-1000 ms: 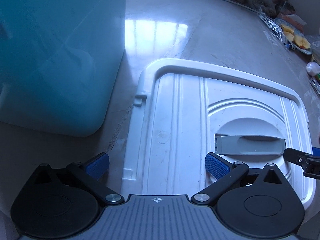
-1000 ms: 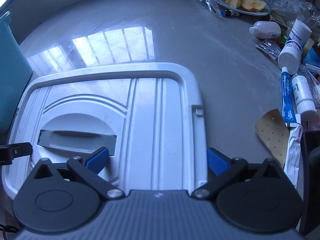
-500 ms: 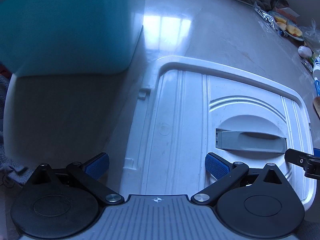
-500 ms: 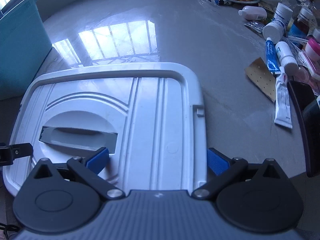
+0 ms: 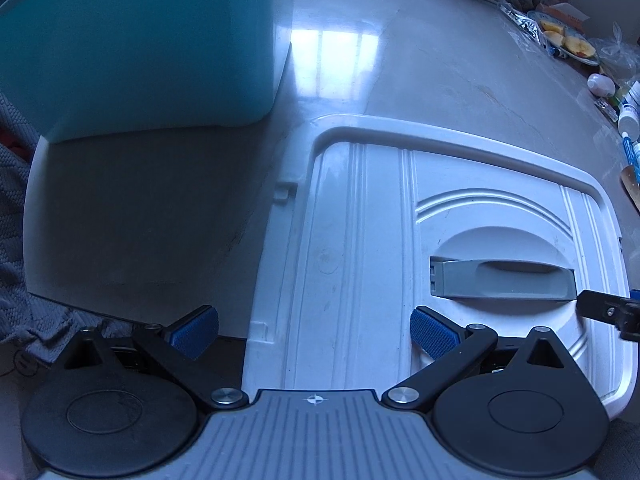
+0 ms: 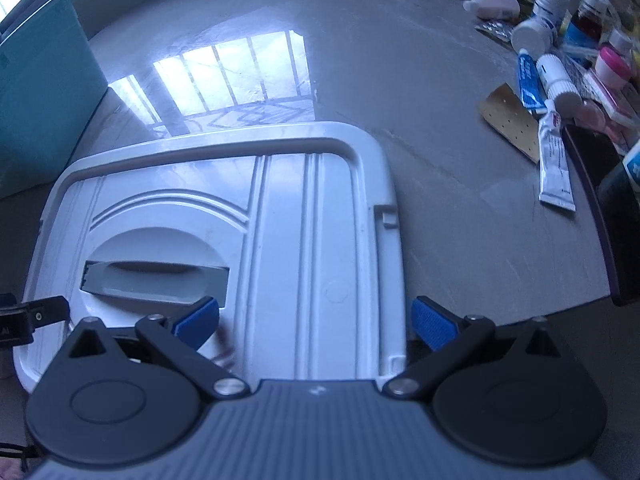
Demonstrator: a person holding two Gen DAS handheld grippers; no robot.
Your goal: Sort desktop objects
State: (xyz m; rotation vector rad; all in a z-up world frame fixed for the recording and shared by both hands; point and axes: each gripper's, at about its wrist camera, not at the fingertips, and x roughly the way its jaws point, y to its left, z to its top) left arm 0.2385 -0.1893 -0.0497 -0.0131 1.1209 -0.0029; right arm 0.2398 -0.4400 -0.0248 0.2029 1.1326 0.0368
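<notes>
A white plastic box lid with a grey handle lies flat on the grey table; it also shows in the right wrist view. My left gripper is open, its jaws straddling the lid's near left edge. My right gripper is open, straddling the lid's near right edge. A teal storage box stands at the far left, also seen in the right wrist view. Tubes, bottles and small jars lie scattered at the right.
A plate of cut fruit sits at the far right back. A perforated tan card lies near the tubes. A dark object stands at the table's right edge. Grey cloth hangs past the left table edge.
Both grippers have drawn back toward the near table edge and stayed open. The teal box now appears farther away and more of the clutter at the right is in view.
</notes>
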